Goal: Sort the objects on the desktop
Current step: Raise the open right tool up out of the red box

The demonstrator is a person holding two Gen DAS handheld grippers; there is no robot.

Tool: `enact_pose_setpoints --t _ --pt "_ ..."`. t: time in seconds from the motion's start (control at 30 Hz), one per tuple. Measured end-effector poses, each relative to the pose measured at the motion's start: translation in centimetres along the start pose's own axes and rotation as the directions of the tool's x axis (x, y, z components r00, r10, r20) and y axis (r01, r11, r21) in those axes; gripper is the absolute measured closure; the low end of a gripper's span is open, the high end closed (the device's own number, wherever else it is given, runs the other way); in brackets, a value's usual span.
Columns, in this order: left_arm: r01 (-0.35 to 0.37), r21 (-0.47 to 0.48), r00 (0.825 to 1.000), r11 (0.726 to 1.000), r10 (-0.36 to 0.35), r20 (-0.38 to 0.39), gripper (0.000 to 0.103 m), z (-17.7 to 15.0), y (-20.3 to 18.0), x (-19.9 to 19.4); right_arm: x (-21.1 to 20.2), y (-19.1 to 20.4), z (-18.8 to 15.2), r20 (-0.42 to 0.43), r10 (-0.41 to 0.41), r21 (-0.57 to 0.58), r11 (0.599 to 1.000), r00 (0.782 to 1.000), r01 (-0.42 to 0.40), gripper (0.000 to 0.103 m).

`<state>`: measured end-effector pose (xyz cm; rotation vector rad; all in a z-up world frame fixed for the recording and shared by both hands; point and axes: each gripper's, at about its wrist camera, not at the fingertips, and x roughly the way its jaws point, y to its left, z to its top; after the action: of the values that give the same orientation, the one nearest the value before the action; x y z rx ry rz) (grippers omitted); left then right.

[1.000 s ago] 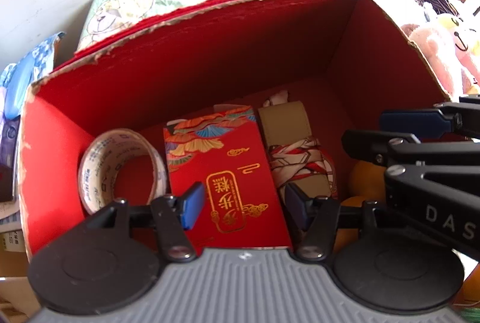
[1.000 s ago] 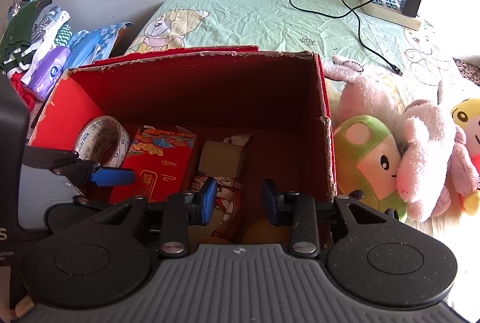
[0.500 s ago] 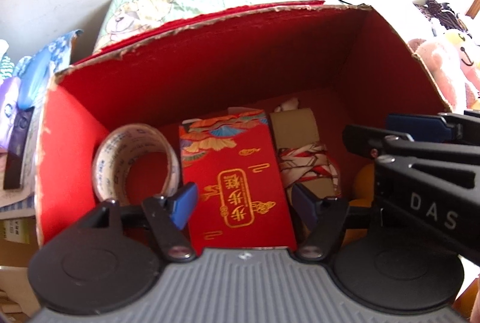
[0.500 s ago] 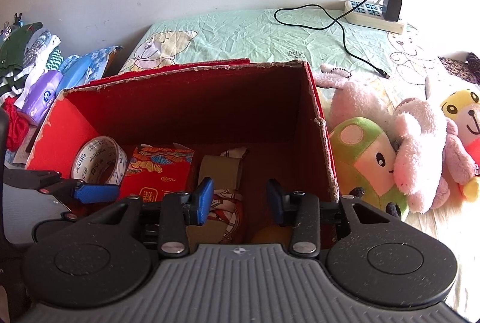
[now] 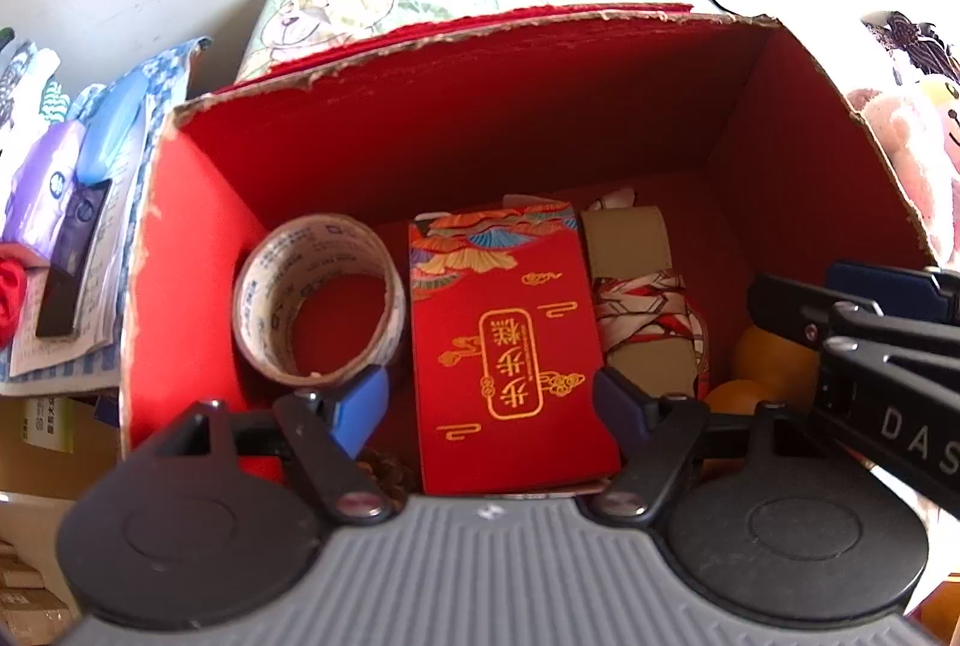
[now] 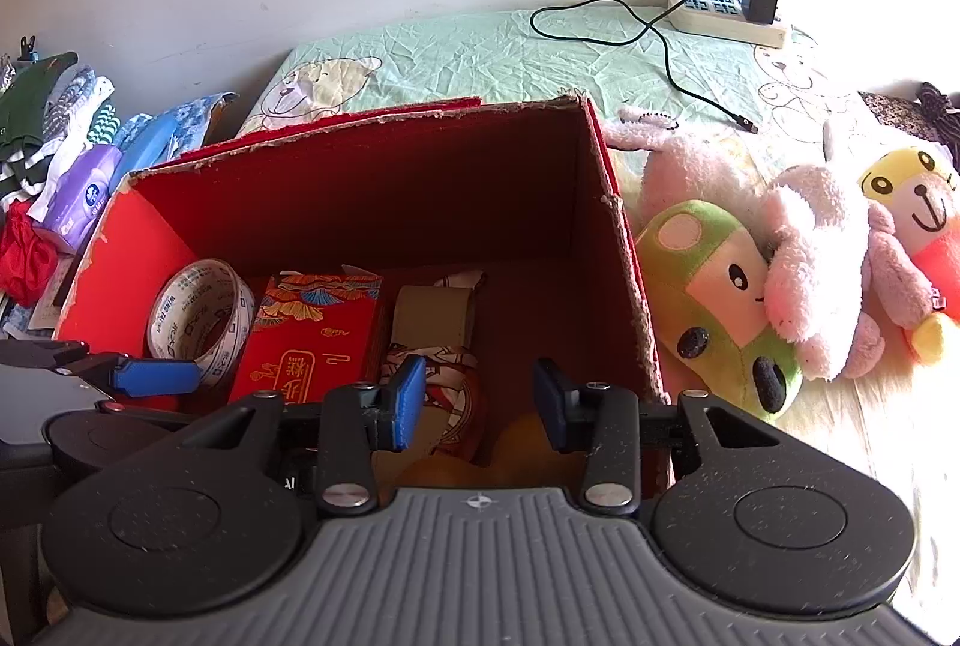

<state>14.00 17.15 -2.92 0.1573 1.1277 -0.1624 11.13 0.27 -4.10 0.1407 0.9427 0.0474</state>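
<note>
The red cardboard box sits on the bed, and the sorted things lie on its floor. From its left wall rightward are counted: one tape roll standing on edge, one red gift packet with gold print lying flat, one tan strap bundle wound with red-and-white cord, and at least two orange round objects in the right corner, partly hidden. A beaded item at the near wall is glimpsed but not identified.

The left gripper is held above the packet, jaws wide apart, nothing between them. The right gripper is held over the box's right half, jaws likewise spread and empty.

Step in hand, as judged: both tools appear to be clear of the box with items deposited. A straight vertical lift is advised so the torn rim is not snagged.

Outside, three plush toys are counted beside the right wall, and one power strip lies beyond.
</note>
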Motion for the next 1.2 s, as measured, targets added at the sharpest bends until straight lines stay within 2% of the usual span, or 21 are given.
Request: enact_pose_setpoints --t 0.27,0.57,0.77,1.07,1.2 --pt "-0.043 -0.019 0.999 0.999 0.043 -0.004 0.024 -0.8 0.0 -0.4 -0.4 0.4 -0.6 0.003 0.024 0.006 1.000 1.000 -0.024 0.061" --pt "-0.092 -0.059 0.996 0.994 0.093 0.014 0.016 -1.7 1.0 -1.2 -0.5 0.7 -1.4 0.015 0.035 0.050 0.998 0.999 -0.036 0.061" --pt "-0.111 -0.078 0.993 0.991 0.113 0.022 0.013 -2.0 1.4 -1.7 -0.7 1.5 -2.2 0.041 0.004 0.000 1.000 0.999 -0.004 0.061" --pt "-0.113 -0.104 0.992 0.988 0.118 0.041 0.011 -2.6 1.3 -2.8 -1.4 0.5 -2.5 0.046 0.045 0.011 0.999 0.998 -0.046 0.063" --pt "-0.140 -0.122 0.988 0.983 0.146 0.044 0.010 -2.8 1.0 -3.1 -1.7 0.3 -2.6 0.047 0.062 0.006 0.998 0.997 -0.062 0.063"
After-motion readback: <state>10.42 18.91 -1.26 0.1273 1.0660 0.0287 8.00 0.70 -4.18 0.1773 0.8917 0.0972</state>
